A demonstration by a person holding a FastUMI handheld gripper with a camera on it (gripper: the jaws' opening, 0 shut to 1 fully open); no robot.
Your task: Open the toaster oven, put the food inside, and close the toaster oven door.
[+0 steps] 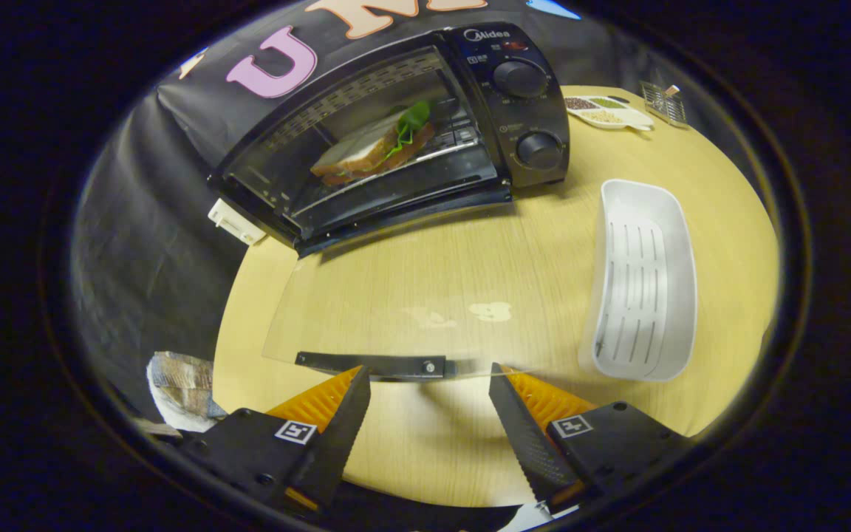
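The black toaster oven stands at the back of the round wooden table with its glass door swung down flat toward me. A sandwich with a green leaf lies on the rack inside. The door's black handle bar is right at my fingertips, touching the left one and reaching most of the way across the gap. My gripper is open, its orange-and-black fingers spread wide with nothing pressed between them.
An empty white slotted tray sits to the right of the open door. Behind it, beside the oven, are a small dish of grains and a little metal holder. A crumpled bundle lies off the table's left edge.
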